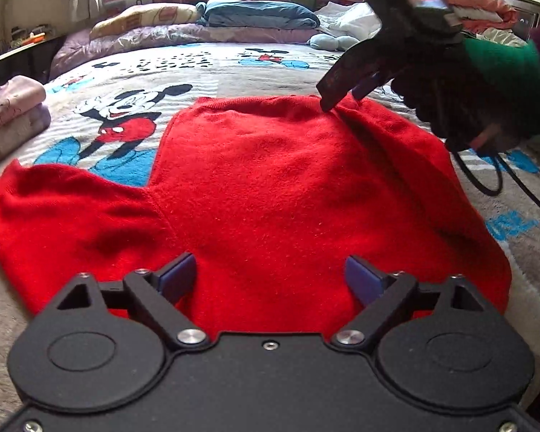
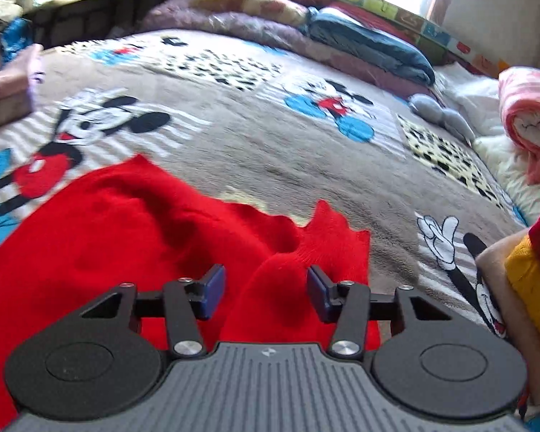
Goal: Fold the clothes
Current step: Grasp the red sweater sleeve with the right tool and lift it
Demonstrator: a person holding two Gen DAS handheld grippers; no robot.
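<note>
One red sweater (image 1: 270,187) lies spread on the bed, on a grey cartoon-mouse blanket (image 1: 212,68). Body flat; one sleeve (image 1: 64,212) extends out to the left in the left wrist view. The right side of the garment is folded inward over the body, forming a raised ridge.

Left gripper (image 1: 270,279): hovers low over the near edge of the sweater, both blue-padded fingers spread wide, nothing between them.

Right gripper (image 2: 266,289): jaws parted, a rounded fold of red knit sitting between the two pads. The pads do not appear to press the cloth, though motion blur makes contact hard to judge. In the left wrist view this same gripper (image 1: 342,97) comes in from the upper right, tips at the far right corner of the sweater, held by a hand in a dark glove (image 1: 450,100) with a green sleeve (image 1: 500,64) behind it. One black cable (image 1: 486,176) loops beneath the hand.

Count on the blanket print: three mouse figures in the right wrist view, one of them cut off at the lower right.

Other items: one folded pink stack (image 1: 10,115) at the left bed edge; one rolled pink blanket (image 2: 529,122) at the right; one blue pillow (image 1: 259,14) at the head of the bed; one pale blue plush toy (image 1: 331,41) near it; one yellow garment (image 2: 532,288) at the right frame edge.
</note>
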